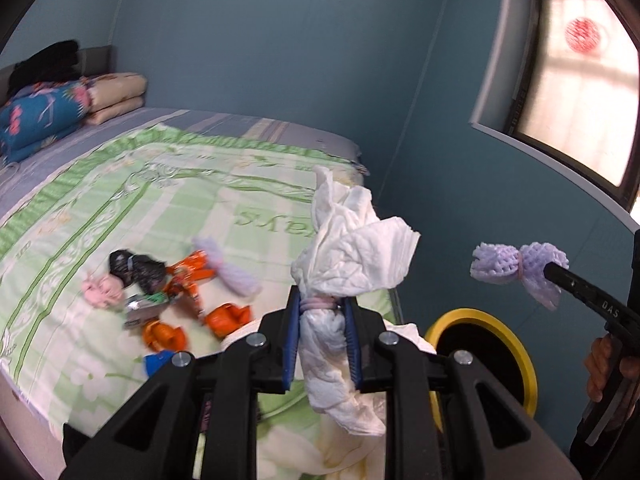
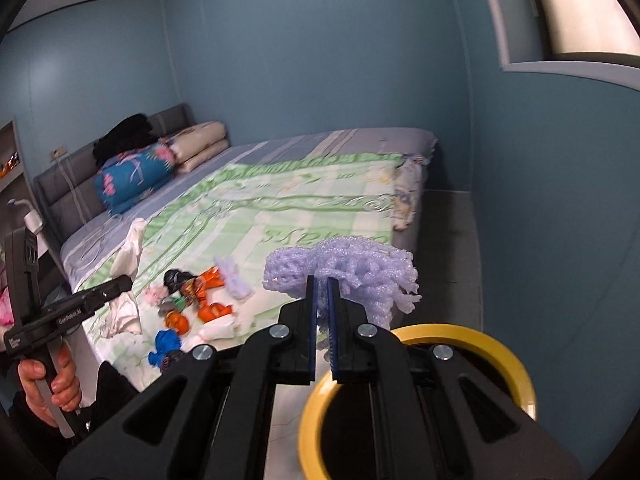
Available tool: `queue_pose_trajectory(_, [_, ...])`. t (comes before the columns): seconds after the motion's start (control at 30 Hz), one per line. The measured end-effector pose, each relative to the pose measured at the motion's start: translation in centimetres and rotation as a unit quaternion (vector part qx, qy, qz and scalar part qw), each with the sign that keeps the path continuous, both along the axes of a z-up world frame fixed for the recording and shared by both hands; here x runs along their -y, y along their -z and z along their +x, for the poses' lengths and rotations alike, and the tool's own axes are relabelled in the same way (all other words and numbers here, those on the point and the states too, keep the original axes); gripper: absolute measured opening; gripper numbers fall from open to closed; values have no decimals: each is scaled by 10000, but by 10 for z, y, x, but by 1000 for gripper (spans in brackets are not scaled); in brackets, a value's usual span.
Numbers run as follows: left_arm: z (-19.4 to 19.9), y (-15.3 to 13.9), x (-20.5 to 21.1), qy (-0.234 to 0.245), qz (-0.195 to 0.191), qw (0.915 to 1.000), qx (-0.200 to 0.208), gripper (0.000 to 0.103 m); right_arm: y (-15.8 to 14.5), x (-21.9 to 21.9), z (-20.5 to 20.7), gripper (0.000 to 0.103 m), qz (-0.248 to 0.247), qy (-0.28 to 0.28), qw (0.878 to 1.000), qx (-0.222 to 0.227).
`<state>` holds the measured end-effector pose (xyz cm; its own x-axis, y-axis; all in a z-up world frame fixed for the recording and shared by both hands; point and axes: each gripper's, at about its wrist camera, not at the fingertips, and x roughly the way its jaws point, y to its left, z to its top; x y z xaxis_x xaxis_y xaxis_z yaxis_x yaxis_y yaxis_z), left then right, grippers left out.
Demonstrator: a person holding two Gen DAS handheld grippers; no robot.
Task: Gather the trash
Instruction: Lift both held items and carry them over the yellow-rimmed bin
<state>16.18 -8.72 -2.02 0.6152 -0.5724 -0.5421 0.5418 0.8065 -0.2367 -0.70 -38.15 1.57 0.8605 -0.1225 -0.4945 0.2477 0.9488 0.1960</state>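
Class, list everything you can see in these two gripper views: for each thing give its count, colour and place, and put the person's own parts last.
Bed: one, grey headboard, along the blue wall.
Sheet: one, green and white, spread on the bed.
Folded quilts: two, blue floral and beige, at the head end.
Dark clothes: one pile, black, on the quilts.
Trash pile: several pieces, orange, black, pink, blue, lilac, lying on the sheet.
Bin: one, yellow rim, dark inside, beside the bed.
Window: one, frosted, in the wall.
White tissue bundle: one, between the left fingers.
Lilac foam net: one, between the right fingers.
Left gripper: black, shut on the tissue.
Right gripper: black, shut on the net.
Hands: two, on the handles.
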Motion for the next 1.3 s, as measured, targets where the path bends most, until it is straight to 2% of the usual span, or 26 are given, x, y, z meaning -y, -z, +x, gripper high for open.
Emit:
queue_pose_trajectory(0.17, [-11,0,51,449,86,9990,5,19,-5,30,-29,5,-10,552,9985,63])
queue_pose_trajectory(0.33, [-20,10,94,824,205,9963,-162,19,2,54,-42,5,53,932,9956,-13])
queue_pose_trajectory(0.63, [-41,44,147,1486,539,9866,-414,19,30,75,-43,5,355,1074,9927,-410])
queue_pose_trajectory(0.93, [-55,85,175,1996,670,9738,-859,20,61,77,-38,5,627,1208,9865,-909])
queue_pose_trajectory(1.13, [-61,93,178,2053,658,9719,-942,21,70,79,-36,6,782,1198,9846,-1007])
queue_pose_trajectory(1.23, [-64,90,177,2050,623,9721,-951,26,73,80,-36,6,820,1208,9838,-1039])
queue_pose_trajectory(1.3, [-63,89,176,2045,594,9722,-973,37,75,82,-35,6,857,1227,9830,-1065])
